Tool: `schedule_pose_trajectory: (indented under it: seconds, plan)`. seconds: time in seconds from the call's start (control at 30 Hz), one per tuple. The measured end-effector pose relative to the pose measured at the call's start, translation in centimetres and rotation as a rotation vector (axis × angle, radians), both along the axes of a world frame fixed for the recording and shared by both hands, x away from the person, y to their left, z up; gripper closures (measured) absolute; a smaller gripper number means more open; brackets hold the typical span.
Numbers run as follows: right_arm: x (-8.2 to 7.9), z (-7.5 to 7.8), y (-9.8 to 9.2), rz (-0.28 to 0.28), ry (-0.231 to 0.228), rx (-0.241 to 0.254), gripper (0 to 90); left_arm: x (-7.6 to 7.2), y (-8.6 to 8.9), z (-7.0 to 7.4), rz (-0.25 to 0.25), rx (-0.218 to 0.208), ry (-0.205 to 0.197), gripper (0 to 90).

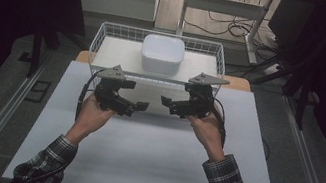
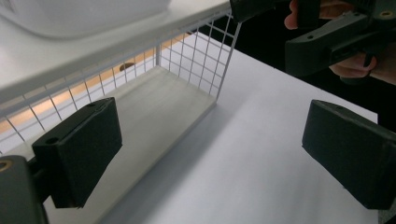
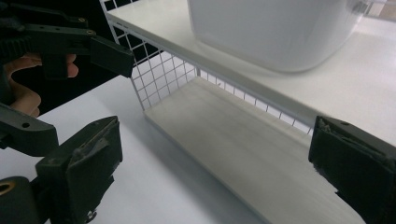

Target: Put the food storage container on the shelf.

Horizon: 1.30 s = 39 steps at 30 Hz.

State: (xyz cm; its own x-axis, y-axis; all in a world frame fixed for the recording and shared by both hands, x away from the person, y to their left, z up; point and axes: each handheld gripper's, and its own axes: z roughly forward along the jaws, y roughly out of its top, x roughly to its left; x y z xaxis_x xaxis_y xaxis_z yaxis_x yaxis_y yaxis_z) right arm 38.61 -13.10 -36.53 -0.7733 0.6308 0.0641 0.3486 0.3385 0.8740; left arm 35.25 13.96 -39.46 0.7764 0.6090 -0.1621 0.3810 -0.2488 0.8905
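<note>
White wire basket (image 1: 102, 35) at the table's far edge, white rounded-square container (image 1: 162, 54) on its upper shelf, white table (image 1: 149, 160), cables on floor (image 1: 231, 26) beyond.

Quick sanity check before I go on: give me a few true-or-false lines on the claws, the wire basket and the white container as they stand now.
1. Both claws are open and empty. True: the left claw and the right claw each show a wide gap between the jaws with nothing in it.
2. The white container sits on the table in front of the basket. False: it rests on the white shelf on top of the wire basket.
3. The two claws point toward each other. True: their tips face inward above the white table.
4. The right claw grips the basket's wire wall. False: it hangs short of the basket and touches nothing.
5. The container is black. False: it is white.
</note>
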Motion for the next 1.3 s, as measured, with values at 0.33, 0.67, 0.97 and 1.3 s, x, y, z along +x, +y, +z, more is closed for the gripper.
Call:
schedule_pose_trajectory:
  seconds: [0.33,0.67,0.97,1.3]
  plan:
    - [-1.0,-2.2,-0.5,0.014,0.003,-0.030,0.0,-1.0,-0.1,-2.0,-0.002,0.015,0.013,4.0]
    - [-1.9,-4.3,-0.8,0.022,0.015,-0.038,0.0,-1.7,0.1,-4.5,0.004,0.013,0.048,4.0]
    - [-2.2,-5.6,-0.9,0.008,0.020,-0.077,0.0,-2.1,0.0,-6.0,-0.003,0.041,0.078,3.9]
    - [-3.5,-6.3,-2.1,-0.001,0.021,-0.090,0.0,-3.6,0.4,-6.4,-0.016,0.044,0.073,3.5]
